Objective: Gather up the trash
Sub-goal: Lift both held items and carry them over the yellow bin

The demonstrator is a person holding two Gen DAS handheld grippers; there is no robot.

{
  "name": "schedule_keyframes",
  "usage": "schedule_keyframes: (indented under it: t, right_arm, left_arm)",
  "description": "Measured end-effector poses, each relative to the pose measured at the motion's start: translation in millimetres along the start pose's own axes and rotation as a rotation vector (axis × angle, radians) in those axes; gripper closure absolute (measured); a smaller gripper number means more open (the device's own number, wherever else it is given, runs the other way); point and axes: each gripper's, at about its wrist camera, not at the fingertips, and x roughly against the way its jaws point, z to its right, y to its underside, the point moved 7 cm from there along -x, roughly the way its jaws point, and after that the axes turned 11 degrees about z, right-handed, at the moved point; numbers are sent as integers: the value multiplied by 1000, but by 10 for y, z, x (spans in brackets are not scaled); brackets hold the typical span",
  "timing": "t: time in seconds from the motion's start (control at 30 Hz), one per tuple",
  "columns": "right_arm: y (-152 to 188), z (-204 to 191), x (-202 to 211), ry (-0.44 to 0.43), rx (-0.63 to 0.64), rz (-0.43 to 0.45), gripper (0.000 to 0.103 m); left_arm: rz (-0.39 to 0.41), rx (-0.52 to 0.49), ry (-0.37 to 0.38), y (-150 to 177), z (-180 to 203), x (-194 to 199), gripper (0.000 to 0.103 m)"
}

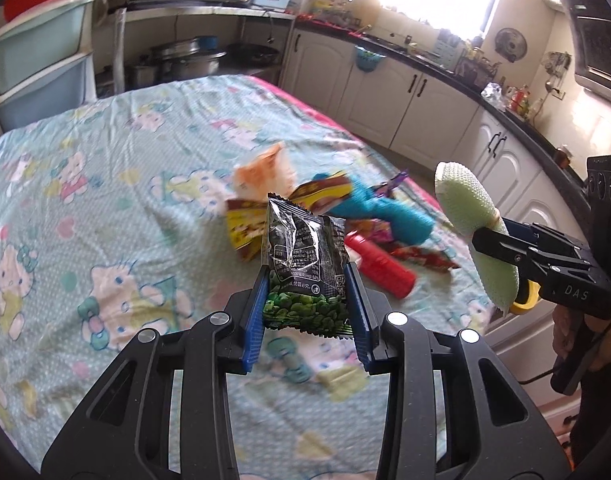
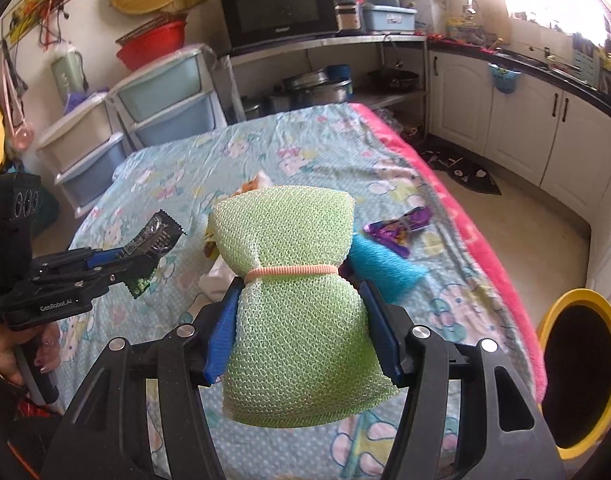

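Note:
My left gripper (image 1: 308,280) is shut on a black and green snack packet (image 1: 305,264), held above the bed; the same packet (image 2: 155,236) shows at the left of the right wrist view. My right gripper (image 2: 301,288) is shut on a green mesh sponge (image 2: 289,280) tied at the waist with a pink band, and that sponge (image 1: 471,228) appears at the right of the left wrist view. On the cartoon-print bedsheet (image 1: 105,208) lie a blue cloth (image 1: 389,212), a red tube (image 1: 381,266), yellow and orange wrappers (image 1: 261,184) and a purple wrapper (image 2: 401,228).
A yellow-rimmed bin (image 2: 581,372) stands on the floor off the bed's right edge. Plastic drawer units (image 2: 165,96) stand beyond the bed's far end, a microwave (image 2: 277,8) sits on a shelf, and white kitchen cabinets (image 2: 525,128) run along the right wall.

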Motion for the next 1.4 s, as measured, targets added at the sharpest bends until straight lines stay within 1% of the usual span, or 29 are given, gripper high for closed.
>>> schedule_keyframes:
  t: [0.37, 0.5, 0.87, 1.07, 1.4]
  right_arm:
    - [-167, 432, 457, 80, -54, 100, 47]
    - [-197, 602, 614, 104, -79, 130, 47]
    - [-249, 1045, 1002, 190, -130, 195, 47]
    - [-265, 1370, 1267, 257, -170, 239, 47]
    - [-173, 1991, 1802, 412, -253, 312, 47]
  left_arm:
    - [33, -53, 82, -241, 615, -162, 74]
    - [45, -77, 122, -332, 871, -233, 74]
    - [41, -140, 228, -465, 1505, -470, 74]
    - [53, -184, 291, -560, 1934, -575, 74]
    - [45, -220, 388, -621, 2501, -781, 74]
